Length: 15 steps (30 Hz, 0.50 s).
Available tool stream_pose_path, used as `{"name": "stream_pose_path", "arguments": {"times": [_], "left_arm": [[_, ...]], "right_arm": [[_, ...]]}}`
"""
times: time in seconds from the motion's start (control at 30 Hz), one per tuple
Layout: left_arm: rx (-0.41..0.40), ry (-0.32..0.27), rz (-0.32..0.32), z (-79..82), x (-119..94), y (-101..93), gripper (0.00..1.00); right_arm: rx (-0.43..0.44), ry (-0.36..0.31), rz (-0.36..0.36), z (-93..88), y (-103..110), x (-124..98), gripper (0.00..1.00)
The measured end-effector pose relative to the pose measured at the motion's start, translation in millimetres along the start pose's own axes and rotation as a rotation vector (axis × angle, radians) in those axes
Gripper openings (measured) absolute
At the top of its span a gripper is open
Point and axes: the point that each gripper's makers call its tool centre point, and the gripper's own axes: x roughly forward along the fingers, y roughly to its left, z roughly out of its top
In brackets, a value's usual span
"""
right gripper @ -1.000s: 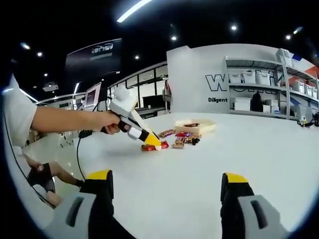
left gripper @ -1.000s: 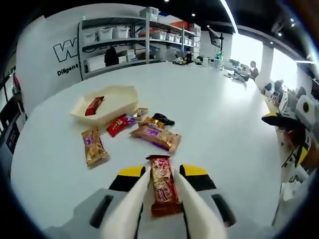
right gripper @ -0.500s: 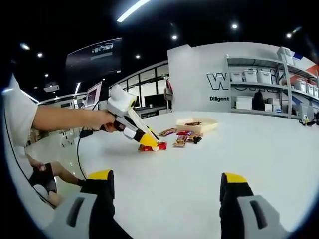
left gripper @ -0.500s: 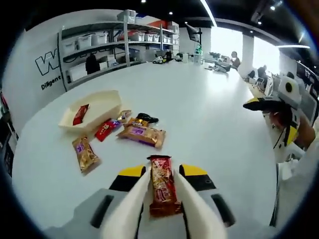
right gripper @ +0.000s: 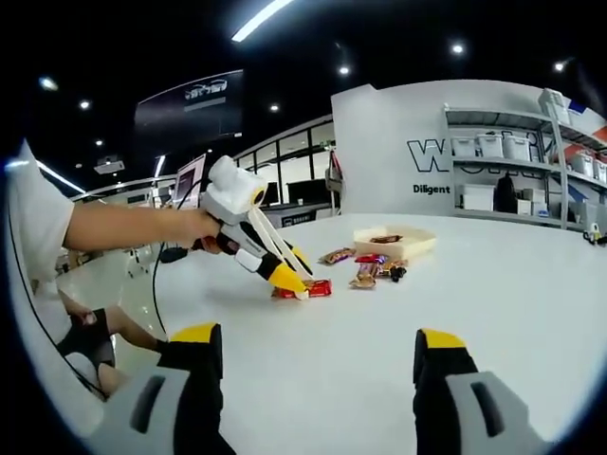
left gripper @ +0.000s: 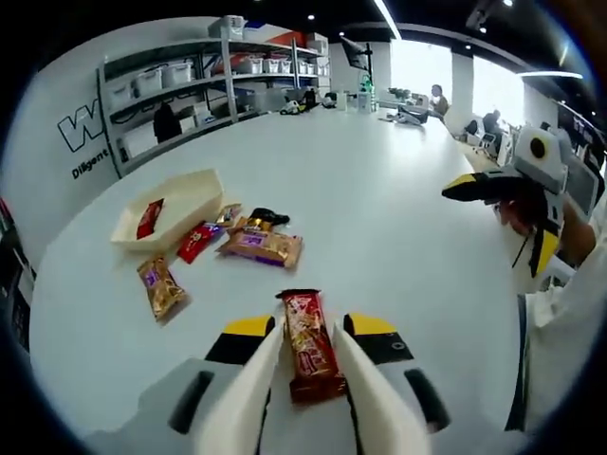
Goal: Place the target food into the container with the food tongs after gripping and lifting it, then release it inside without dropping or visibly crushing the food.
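White food tongs (left gripper: pixel 254 389) ride on my left gripper (left gripper: pixel 310 329), closed on a red snack bar (left gripper: pixel 309 346) that points away from me. In the right gripper view the left gripper (right gripper: pixel 285 275) holds that red bar (right gripper: pixel 319 287) at or just above the white table; I cannot tell which. The cream tray (left gripper: pixel 194 185) lies far left with one red snack (left gripper: pixel 149 217) inside; it also appears as the tray (right gripper: pixel 417 245) behind the pile. My right gripper (right gripper: pixel 313 343) stands open and holds nothing, and is seen as the right gripper (left gripper: pixel 507 213) at the right edge.
Loose snacks lie between the tongs and the tray: a gold pack (left gripper: pixel 159 285), a red pack (left gripper: pixel 197 241), a brown-purple pack (left gripper: pixel 261 246), a black item (left gripper: pixel 269 216). Shelving (left gripper: pixel 190 85) lines the far wall. A person's arm (right gripper: pixel 123 227) holds the left gripper.
The red bar stays clamped between the tongs. In the right gripper view the left gripper and bar have shifted slightly right, toward the snack pile. The right gripper stays open.
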Motion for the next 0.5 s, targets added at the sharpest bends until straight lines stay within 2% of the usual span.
{"name": "stream_pose_path", "arguments": {"times": [0.1, 0.13, 0.27, 0.4, 0.5], "left_arm": [[0.016, -0.078, 0.03, 11.7, -5, 4.0, 0.27], [0.001, -0.079, 0.024, 11.6, -7, 3.0, 0.27], [-0.03, -0.14, 0.025, 22.4, -16, 1.9, 0.27], [-0.071, -0.213, -0.013, 35.8, -27, -11.9, 0.27], [-0.101, -0.25, -0.046, 43.2, -35, -27.0, 0.27]], "right_arm": [[0.0, 0.001, 0.002, -0.6, 0, 0, 0.81], [0.0, 0.002, 0.002, -0.9, 0, 1, 0.81], [-0.008, 0.002, -0.009, -0.3, -2, 2, 0.78], [-0.006, -0.017, -0.002, 7.3, 0, 6, 0.69], [0.003, -0.006, 0.067, 10.4, 14, 14, 0.58]]}}
